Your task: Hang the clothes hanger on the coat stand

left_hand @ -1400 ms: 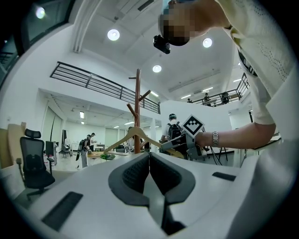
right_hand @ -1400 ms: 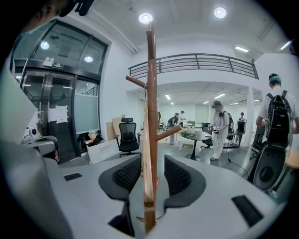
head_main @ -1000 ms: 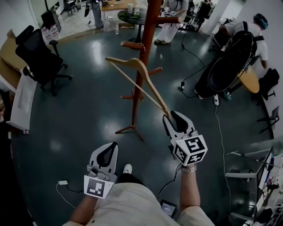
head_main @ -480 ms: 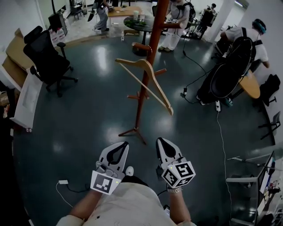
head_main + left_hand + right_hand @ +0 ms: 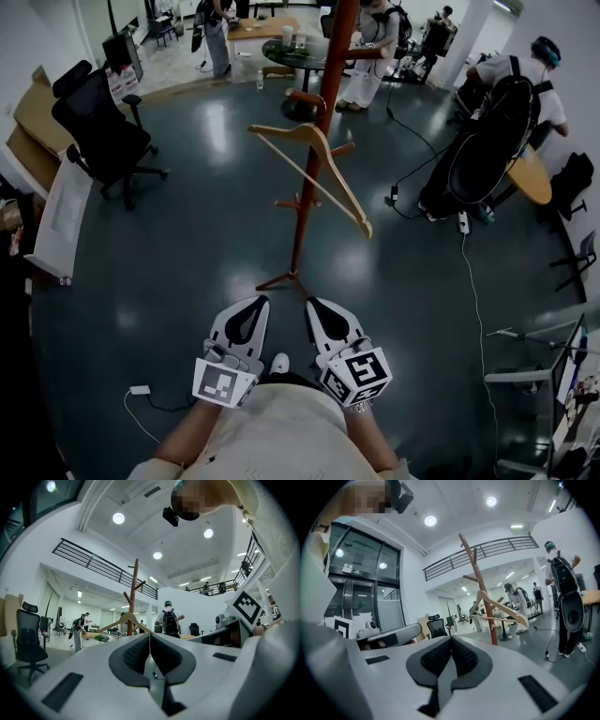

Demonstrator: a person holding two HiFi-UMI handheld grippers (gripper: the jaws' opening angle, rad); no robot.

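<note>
Hanging from the tall reddish-brown wooden coat stand (image 5: 302,225), the pale wooden clothes hanger (image 5: 314,173) sits high against the pole, its shoulders tilted and its long bar slanting down toward the right. The hook itself is too small to make out, but nothing else holds the hanger, so one of the stand's side pegs appears to be carrying it. Both tools are held low and close to the person's body, well apart from the stand, presumably because they have nothing to carry. The left gripper (image 5: 246,319) has its dark ribbed pads pressed together with nothing between them, and the right gripper (image 5: 326,323) is likewise pressed together and empty. Each points across the dark glossy floor (image 5: 187,244) toward the stand. Judged from this, the hanging looks done.
</note>
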